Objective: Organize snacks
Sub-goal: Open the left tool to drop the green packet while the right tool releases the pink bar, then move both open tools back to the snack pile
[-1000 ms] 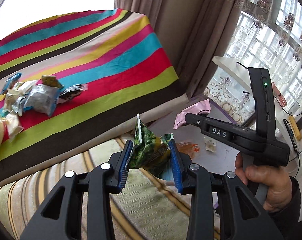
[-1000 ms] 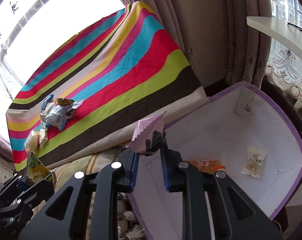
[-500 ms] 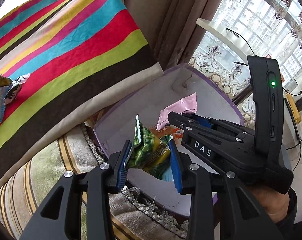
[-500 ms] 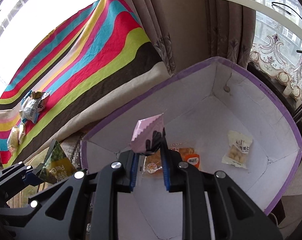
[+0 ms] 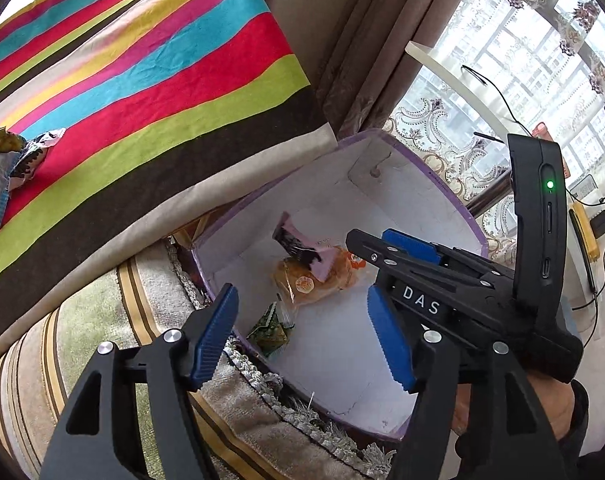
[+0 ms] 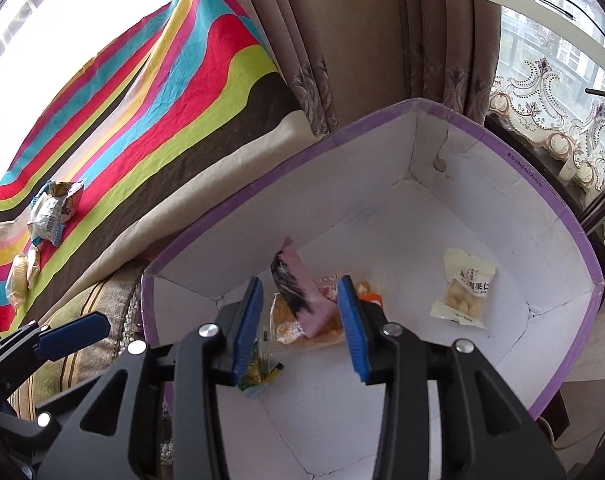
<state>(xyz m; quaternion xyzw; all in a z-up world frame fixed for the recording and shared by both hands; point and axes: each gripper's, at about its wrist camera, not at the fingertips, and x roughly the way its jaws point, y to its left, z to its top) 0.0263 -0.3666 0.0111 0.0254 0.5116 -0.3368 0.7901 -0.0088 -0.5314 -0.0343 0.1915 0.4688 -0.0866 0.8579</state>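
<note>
A white box with a purple rim [image 5: 454, 204] [image 6: 542, 188] stands on the floor beside the striped bed. A green snack packet [image 5: 271, 330] [image 6: 258, 376] lies loose near the box's near wall. A pink packet [image 5: 302, 252] [image 6: 302, 300] rests on an orange packet [image 5: 322, 284] [image 6: 286, 320]. My left gripper [image 5: 301, 292] hangs above the box, its jaws opening, with nothing pressed between the pads. My right gripper [image 6: 300, 282] [image 5: 366, 248] hovers over the pink packet, jaws also opening and free of it.
A white packet of pale round sweets [image 6: 464, 292] lies at the box's right side. Several more snack packets [image 5: 6, 160] [image 6: 50, 212] sit on the striped bedcover [image 5: 162, 80]. Curtains, a white ledge and a fringed rug [image 5: 262, 392] surround the box.
Both grippers came down over the box and opened. The green packet dropped from the left jaws and the pink packet from the right jaws; both now lie inside the box.
</note>
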